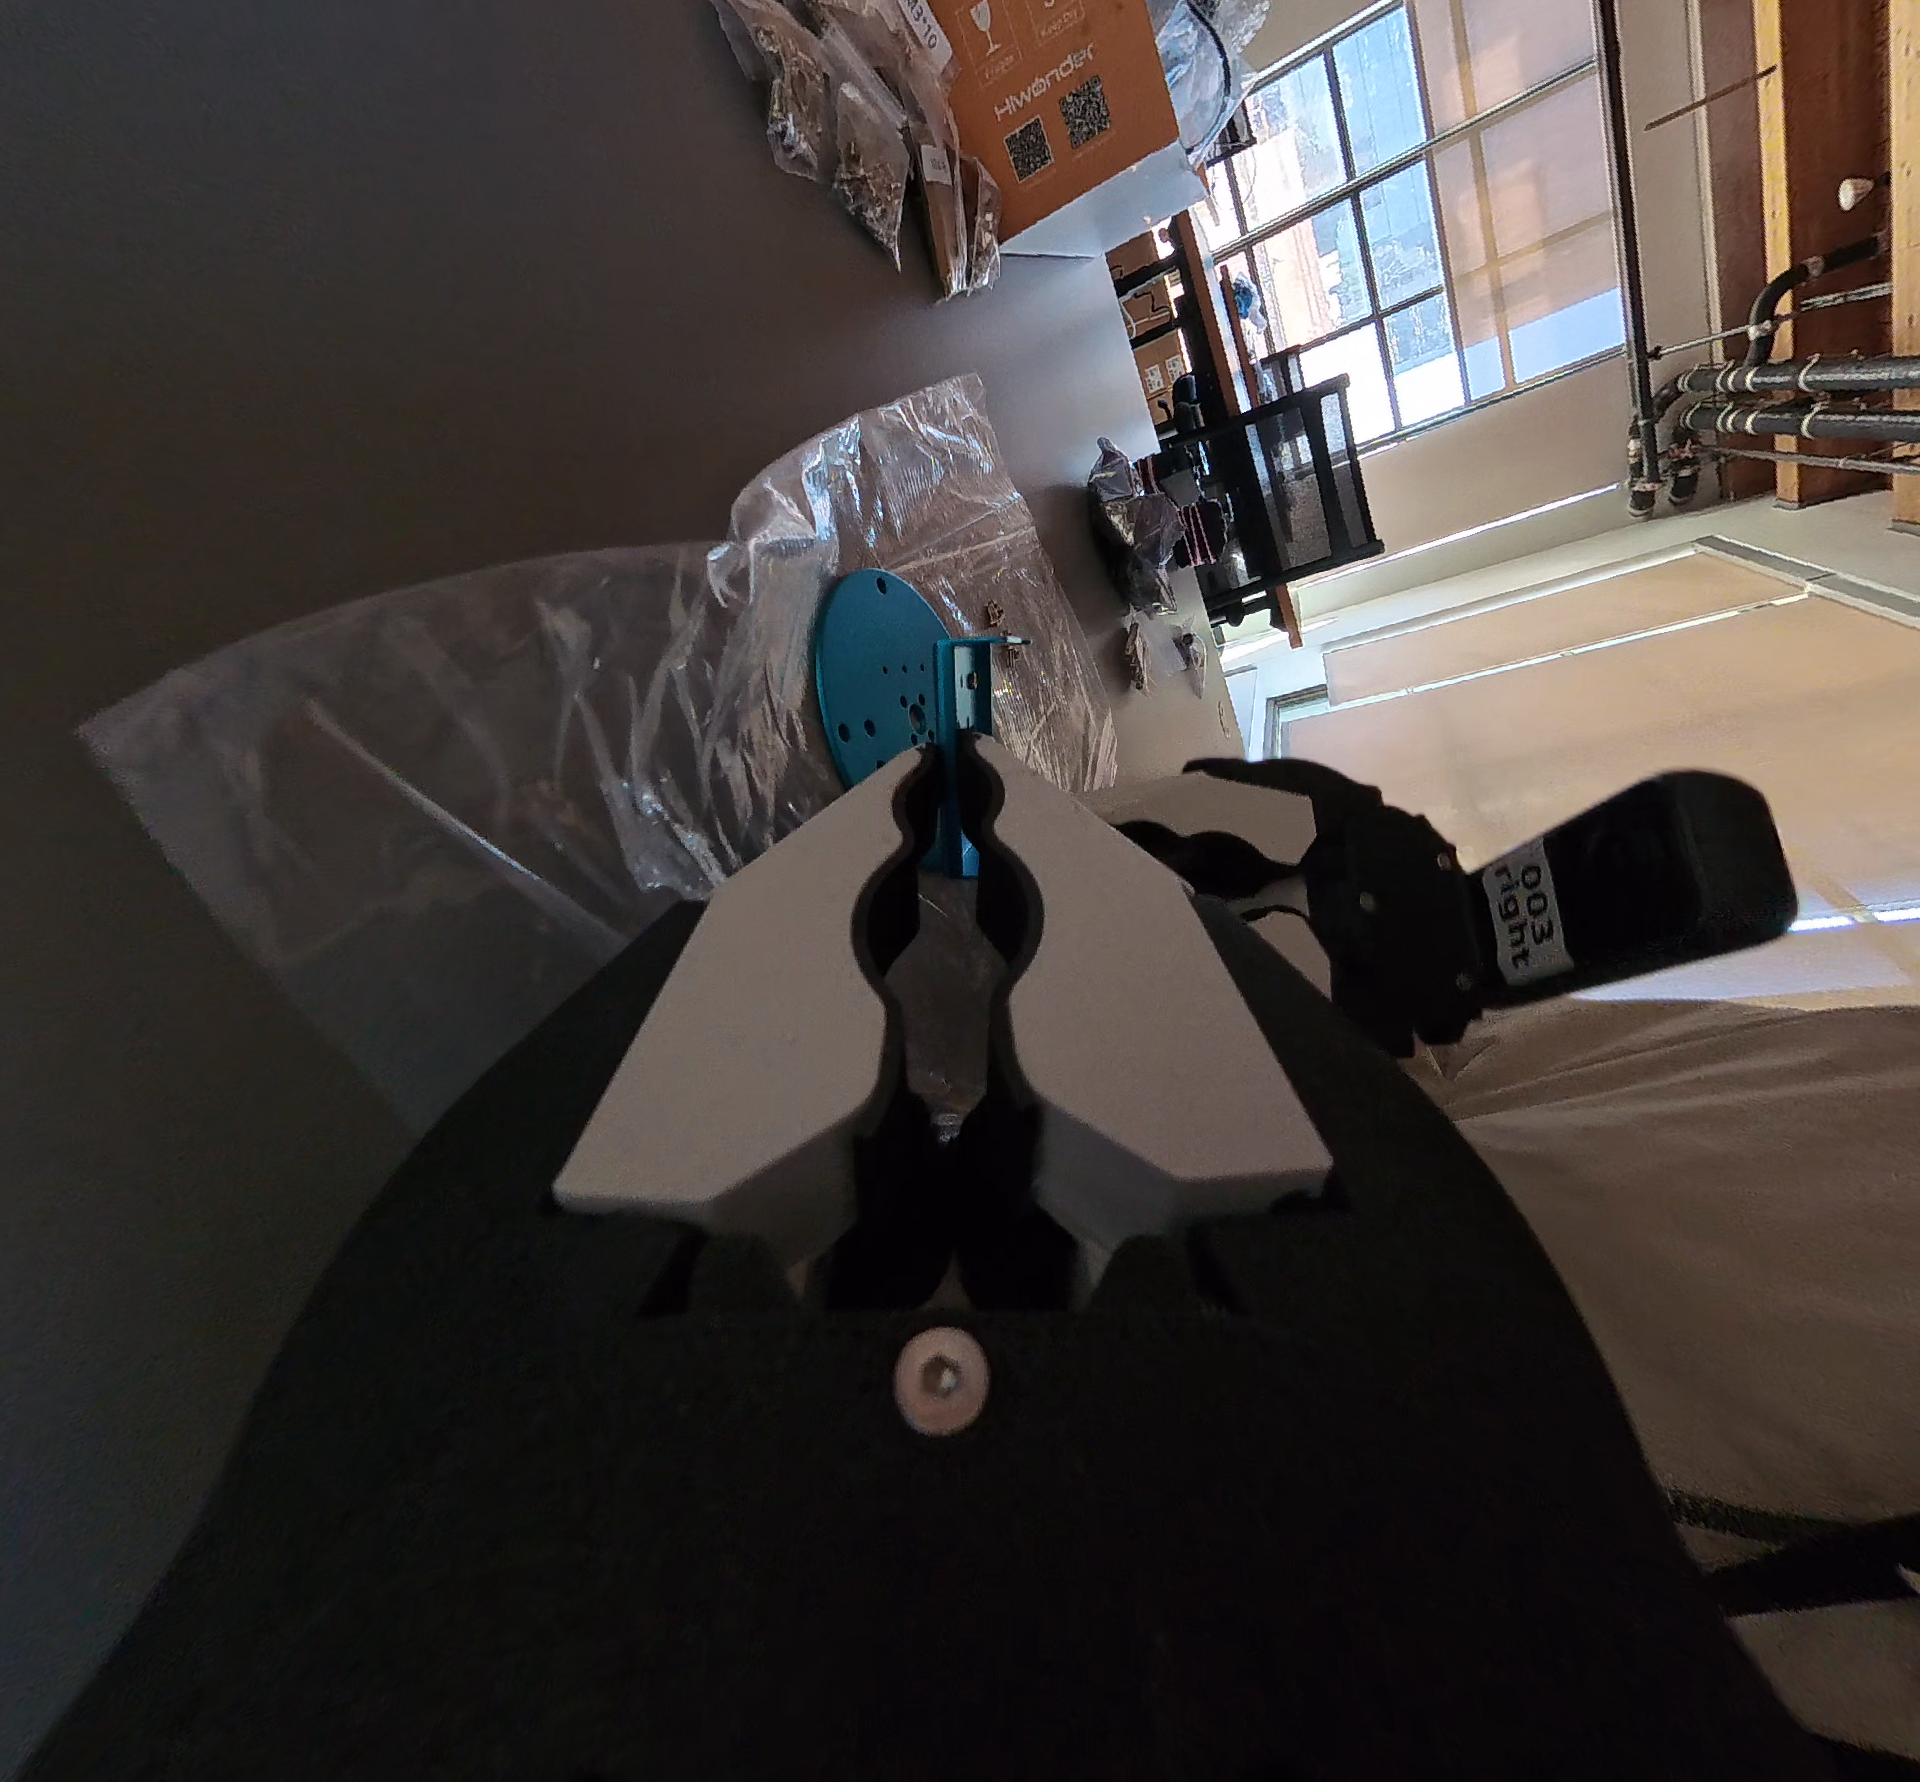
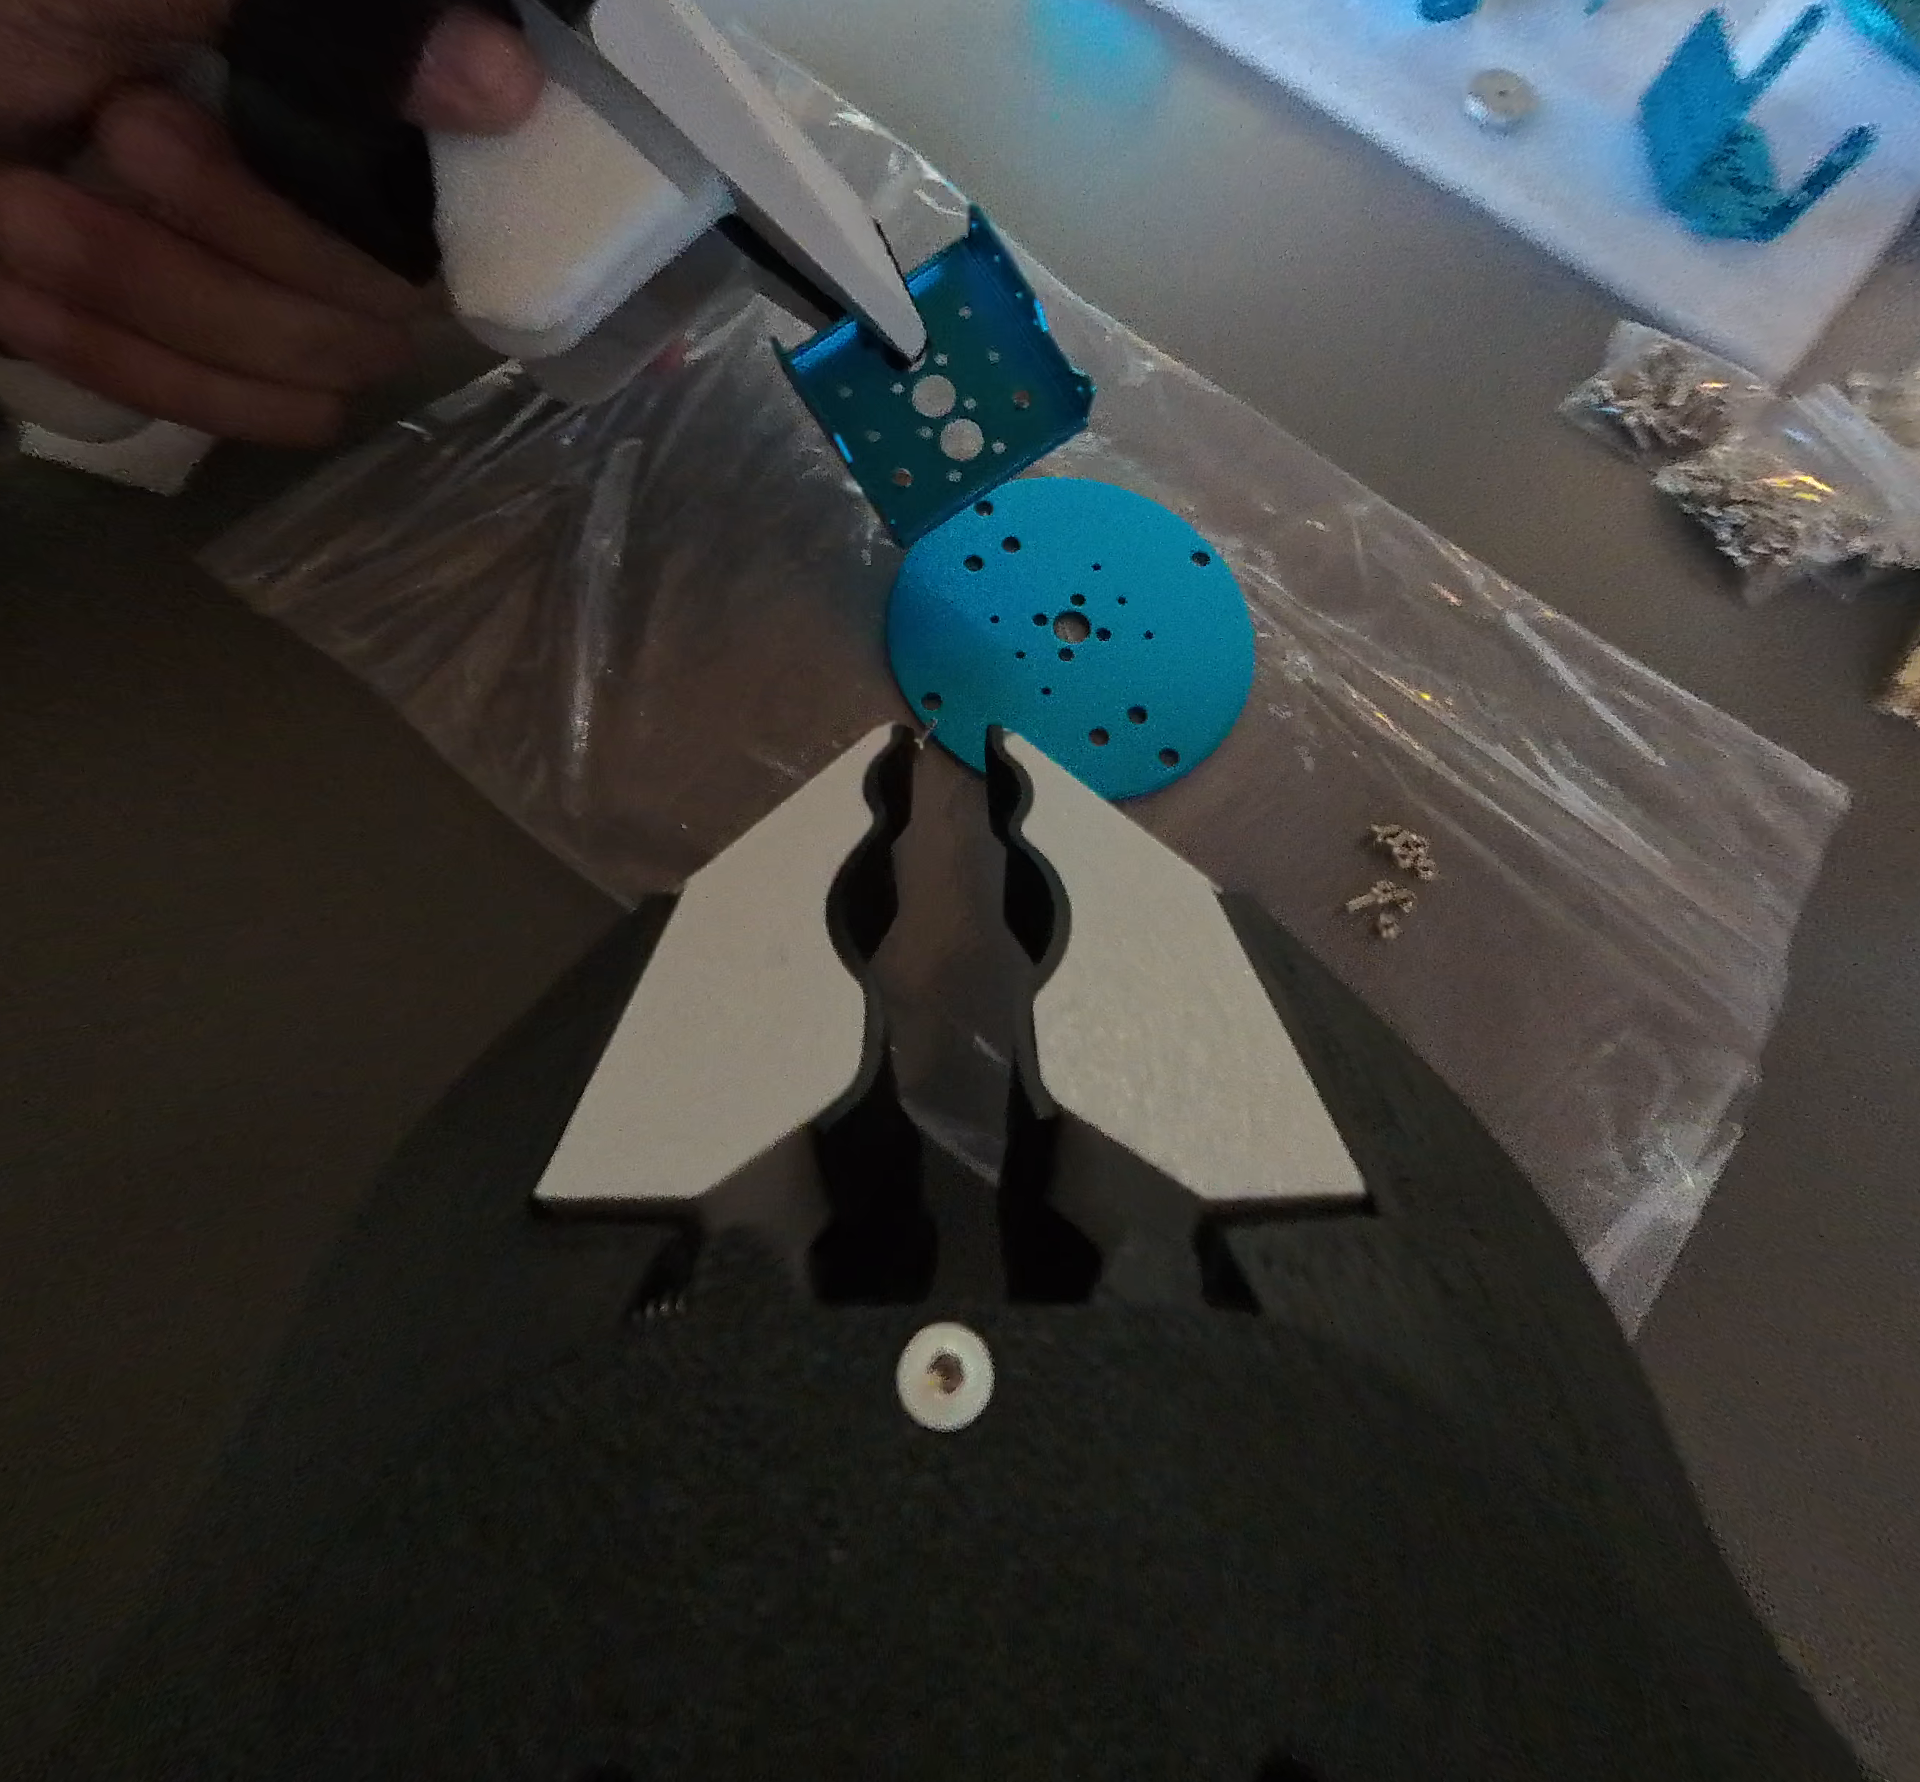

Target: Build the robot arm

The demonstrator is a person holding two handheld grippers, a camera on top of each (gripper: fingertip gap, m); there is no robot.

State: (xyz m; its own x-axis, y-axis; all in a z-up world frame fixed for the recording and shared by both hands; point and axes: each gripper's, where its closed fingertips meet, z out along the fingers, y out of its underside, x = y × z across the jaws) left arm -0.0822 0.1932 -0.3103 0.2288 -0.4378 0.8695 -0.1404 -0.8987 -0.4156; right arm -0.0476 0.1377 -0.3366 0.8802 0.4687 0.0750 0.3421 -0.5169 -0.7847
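Left wrist view: camera rolled a quarter turn, so the grey table point(image 1: 312, 278) stands as a wall on the left and windows point(image 1: 1434, 205) run up the right; it looks low along the tabletop, close behind its own fingers, toward the room's far side. Right wrist view: upright, looking steeply down from close above the table point(image 2: 1299, 278). Shared ground: the blue round plate point(image 1: 868, 683) point(image 2: 1070, 636), the blue bracket point(image 1: 961, 693) point(image 2: 940, 402) and the clear plastic bag point(image 1: 468, 693) point(image 2: 520, 589) beneath them.
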